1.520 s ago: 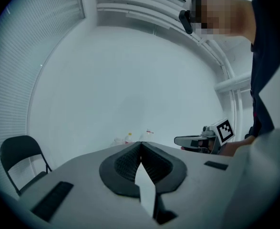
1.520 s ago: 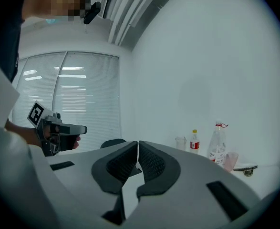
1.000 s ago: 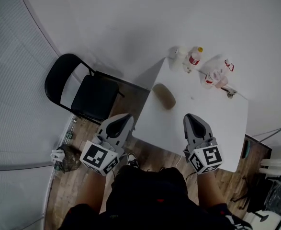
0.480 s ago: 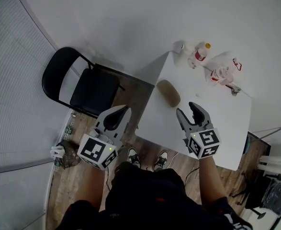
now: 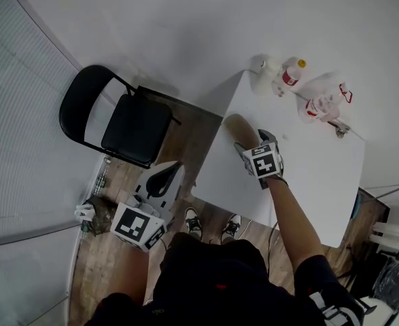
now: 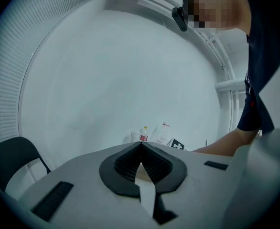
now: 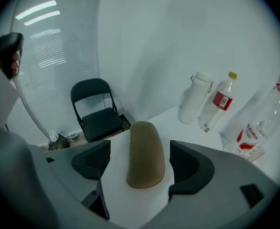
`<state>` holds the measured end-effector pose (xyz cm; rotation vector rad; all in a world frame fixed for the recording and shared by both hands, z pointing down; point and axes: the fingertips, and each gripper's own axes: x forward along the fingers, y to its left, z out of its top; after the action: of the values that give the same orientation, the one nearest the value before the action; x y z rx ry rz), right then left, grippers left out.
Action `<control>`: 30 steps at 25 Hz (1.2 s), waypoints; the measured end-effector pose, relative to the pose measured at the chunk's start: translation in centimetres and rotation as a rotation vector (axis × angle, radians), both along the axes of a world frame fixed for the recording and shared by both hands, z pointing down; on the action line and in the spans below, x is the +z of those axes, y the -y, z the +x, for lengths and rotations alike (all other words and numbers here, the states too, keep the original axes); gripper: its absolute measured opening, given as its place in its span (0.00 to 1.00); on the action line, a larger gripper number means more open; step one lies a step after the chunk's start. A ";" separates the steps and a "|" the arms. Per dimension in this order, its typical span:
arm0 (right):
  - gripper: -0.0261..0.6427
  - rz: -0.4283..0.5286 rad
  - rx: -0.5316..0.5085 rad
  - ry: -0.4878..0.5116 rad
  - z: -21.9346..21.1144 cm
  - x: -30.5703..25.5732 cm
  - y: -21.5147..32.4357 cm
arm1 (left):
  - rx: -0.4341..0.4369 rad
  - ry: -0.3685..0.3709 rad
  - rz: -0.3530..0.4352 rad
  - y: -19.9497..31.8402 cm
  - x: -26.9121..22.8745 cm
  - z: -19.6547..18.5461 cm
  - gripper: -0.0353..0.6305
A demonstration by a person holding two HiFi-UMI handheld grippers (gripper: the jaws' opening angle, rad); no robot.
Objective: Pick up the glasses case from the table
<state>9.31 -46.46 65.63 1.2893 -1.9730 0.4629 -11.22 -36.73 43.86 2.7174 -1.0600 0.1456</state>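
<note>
Lying flat on the white table [image 5: 308, 175], the tan glasses case [image 7: 146, 154] sits between the jaws of the right claw [image 7: 140, 155], its long side running the way the claw points. Its rounded near end is level with the dark pads [image 7: 187, 163] and its far end reaches out past the tips. The jaws have just been opening and stand spread wide; a strip of bare tabletop shows between the case and each pad, so neither pad touches it. From the head view the claw angles downward over the case, with the person's forearm [image 5: 291, 209] stretched across the table behind it. Beyond the claw and off to its right, near the table's far edge, stand a white container [image 7: 195, 97] and a red-labelled bottle [image 7: 218, 101] with a yellow cap, and a clear bottle [image 7: 261, 123] is further right again. Beyond the claw and to its left, off the table on the wooden floor [image 5: 117, 182], stands a black folding chair [image 7: 98, 113]. The left claw [image 6: 140, 150] hangs well apart from the table, over the floor, its jaws pressed together at the tips with nothing between them.
</note>
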 end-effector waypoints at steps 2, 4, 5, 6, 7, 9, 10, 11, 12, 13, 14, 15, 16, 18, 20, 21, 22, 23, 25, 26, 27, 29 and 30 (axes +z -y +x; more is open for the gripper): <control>0.59 -0.052 -0.012 -0.024 0.2 2.2 1.2 | -0.009 0.010 -0.014 0.1 0.5 -0.3 0.08; 0.59 -0.113 -0.022 -0.012 0.1 4.0 2.1 | -0.021 0.018 -0.023 0.3 0.9 -0.6 0.08; 0.59 -0.139 -0.026 -0.006 0.1 4.7 2.5 | -0.027 0.022 -0.026 0.4 1.1 -0.6 0.08; 0.60 -0.156 -0.028 -0.007 0.2 5.2 2.9 | -0.032 0.024 -0.030 0.5 1.3 -0.7 0.08; 0.60 -0.167 -0.026 -0.012 0.3 5.5 3.3 | -0.036 0.027 -0.034 0.6 1.5 -0.7 0.08; 0.60 -0.188 -0.018 -0.023 0.6 6.1 3.7 | -0.042 0.030 -0.043 0.6 1.9 -0.8 0.08; 0.60 -0.200 -0.018 -0.028 0.7 6.5 3.8 | -0.044 0.033 -0.047 0.6 2.0 -1.0 0.08; 0.60 -0.211 -0.021 -0.036 0.7 7.0 3.9 | -0.046 0.035 -0.051 0.6 2.2 -1.1 0.08; 0.60 -0.223 -0.024 -0.041 0.7 7.4 3.9 | -0.049 0.036 -0.055 0.6 2.3 -1.3 0.08; 0.60 -0.236 -0.025 -0.042 0.7 7.7 4.0 | -0.052 0.036 -0.058 0.6 2.4 -1.4 0.08; 0.60 -0.245 -0.024 -0.041 0.7 8.0 4.0 | -0.054 0.036 -0.061 0.7 2.4 -1.5 0.08; 0.60 -0.250 -0.025 -0.042 0.7 8.2 4.1 | -0.056 0.036 -0.063 0.7 2.5 -1.5 0.08; 0.60 -0.251 -0.027 -0.046 0.6 8.3 4.2 | -0.057 0.037 -0.063 0.7 2.6 -1.6 0.08; 0.60 -0.252 -0.032 -0.052 0.5 8.5 4.2 | -0.059 0.037 -0.065 0.6 2.7 -1.6 0.08; 0.60 -0.249 -0.032 -0.050 0.5 8.4 4.2 | -0.057 0.034 -0.067 0.4 2.7 -1.6 0.08; 0.60 -0.243 -0.029 -0.050 0.5 8.4 4.2 | -0.057 0.032 -0.067 0.4 2.8 -1.6 0.08; 0.60 -0.234 -0.027 -0.052 0.5 8.3 4.2 | -0.057 0.034 -0.068 0.3 2.7 -1.6 0.08; 0.60 -0.220 -0.025 -0.055 0.6 8.2 4.1 | -0.056 0.036 -0.067 0.3 2.7 -1.6 0.08; 0.60 -0.176 -0.029 -0.052 0.7 7.5 3.8 | -0.051 0.034 -0.064 0.1 2.6 -1.4 0.08; 0.60 -0.149 -0.031 -0.036 0.7 7.0 3.5 | -0.047 0.032 -0.061 0.0 2.5 -1.3 0.08; 0.60 -0.120 -0.028 -0.011 0.6 6.1 3.3 | -0.043 0.031 -0.059 -0.1 2.3 -1.3 0.08; 0.60 -0.056 -0.010 0.053 0.6 3.5 2.7 | -0.033 0.026 -0.053 -0.3 2.0 -1.1 0.08; 0.60 -0.026 -0.002 0.082 0.6 2.0 2.3 | -0.026 0.024 -0.045 -0.5 1.8 -1.0 0.08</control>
<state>9.93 -48.76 67.63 1.2710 -2.0291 0.5464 -12.18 -36.23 45.66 2.6672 -1.0849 0.1963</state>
